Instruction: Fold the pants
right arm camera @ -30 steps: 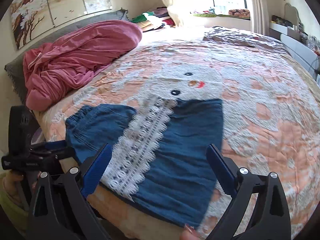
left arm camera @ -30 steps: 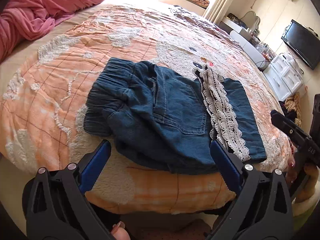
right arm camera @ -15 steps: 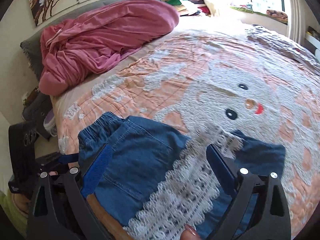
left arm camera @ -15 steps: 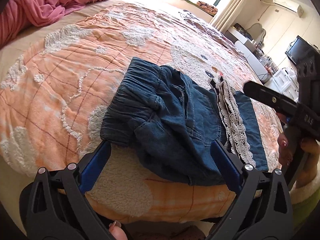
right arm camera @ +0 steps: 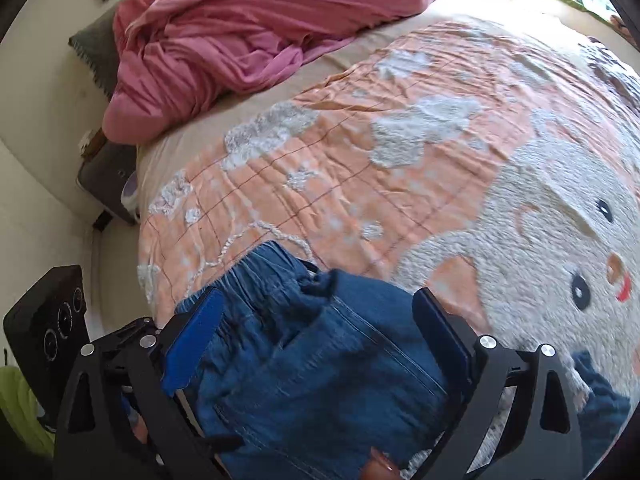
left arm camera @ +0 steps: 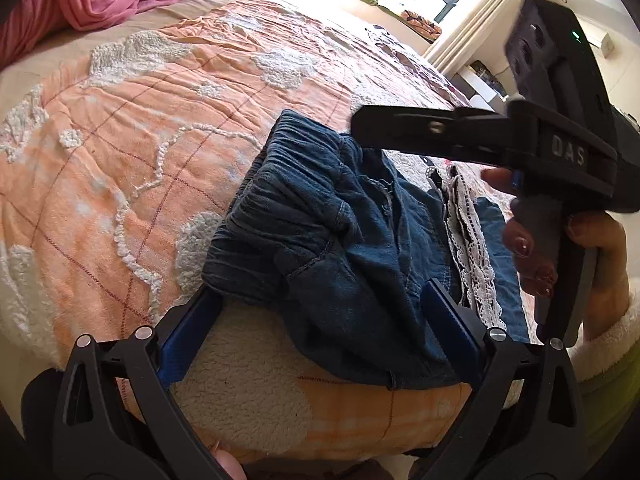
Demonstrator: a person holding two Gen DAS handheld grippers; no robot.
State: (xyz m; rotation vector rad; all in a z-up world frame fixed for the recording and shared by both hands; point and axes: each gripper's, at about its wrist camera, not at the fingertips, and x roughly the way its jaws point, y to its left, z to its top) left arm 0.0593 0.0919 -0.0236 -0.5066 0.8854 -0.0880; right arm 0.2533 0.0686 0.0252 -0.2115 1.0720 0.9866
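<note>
1 pr denim pants [left arm camera: 340,264], 2 open grippers: left [left arm camera: 320,336], right [right arm camera: 316,344]

Bare orange bedspread [left arm camera: 120,152] is seen to the left of and beyond the folded pants [left arm camera: 340,264], and a gripper's passage there is unobstructed up to the pink blanket [right arm camera: 248,36] heaped at the head of the bed. The space above the pants' far edge is occupied by the right gripper [left arm camera: 360,130], held in a hand [left arm camera: 580,264] at the right. The near bed edge is taken up by the left gripper [left arm camera: 320,336], whose open fingers straddle the pants' near portion.
</note>
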